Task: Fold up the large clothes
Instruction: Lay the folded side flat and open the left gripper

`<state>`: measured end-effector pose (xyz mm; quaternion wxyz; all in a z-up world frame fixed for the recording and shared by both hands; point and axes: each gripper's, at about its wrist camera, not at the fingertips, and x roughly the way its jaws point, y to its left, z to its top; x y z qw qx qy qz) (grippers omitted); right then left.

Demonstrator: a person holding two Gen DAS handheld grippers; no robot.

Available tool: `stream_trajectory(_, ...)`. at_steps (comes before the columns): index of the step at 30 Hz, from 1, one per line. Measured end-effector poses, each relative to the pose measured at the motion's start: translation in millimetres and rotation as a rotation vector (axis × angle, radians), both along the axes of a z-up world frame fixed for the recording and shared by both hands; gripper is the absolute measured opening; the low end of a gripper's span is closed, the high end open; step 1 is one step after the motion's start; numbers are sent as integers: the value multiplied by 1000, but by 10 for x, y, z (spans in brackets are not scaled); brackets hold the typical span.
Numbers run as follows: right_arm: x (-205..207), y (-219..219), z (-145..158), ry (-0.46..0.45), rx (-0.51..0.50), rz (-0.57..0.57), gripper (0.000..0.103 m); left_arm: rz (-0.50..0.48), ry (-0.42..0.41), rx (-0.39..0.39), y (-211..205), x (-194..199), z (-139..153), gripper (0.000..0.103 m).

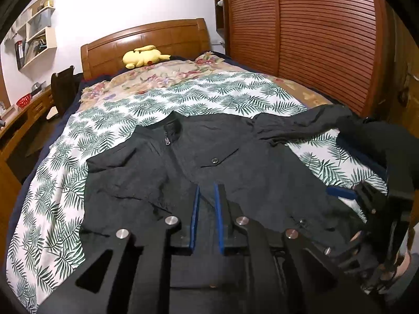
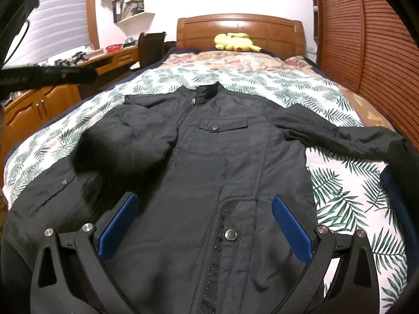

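Note:
A black zip jacket (image 1: 162, 172) (image 2: 222, 162) lies front up on the bed, collar toward the headboard. One sleeve (image 2: 340, 136) (image 1: 301, 120) stretches out to the right. The other sleeve (image 2: 125, 136) lies folded inward over the chest. My left gripper (image 1: 208, 187) hovers over the jacket's lower front, its blue pads (image 1: 196, 209) a narrow gap apart with nothing pinched between them. My right gripper (image 2: 204, 197) stands wide open above the hem and the snap-button placket, holding nothing. One of its blue pads (image 1: 340, 192) shows at the right edge of the left wrist view.
The bed's palm-leaf sheet (image 1: 52, 196) (image 2: 345, 191) surrounds the jacket. A yellow plush toy (image 1: 142, 56) (image 2: 235, 41) rests by the wooden headboard (image 2: 241, 24). Slatted wardrobe doors (image 1: 314, 39) stand along the right; a desk (image 2: 112, 60) and chair (image 1: 62, 86) are on the left.

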<state>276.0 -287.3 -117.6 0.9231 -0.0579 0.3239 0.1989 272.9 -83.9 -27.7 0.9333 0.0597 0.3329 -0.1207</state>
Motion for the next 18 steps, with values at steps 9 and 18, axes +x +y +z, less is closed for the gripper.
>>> stream_trajectory(9, 174, 143, -60, 28, 23, 7, 103, 24, 32, -49, 440, -131, -424, 27)
stream_trajectory(18, 251, 665, -200, 49, 2, 111, 103, 82, 28, -108, 989, -148, -737, 37)
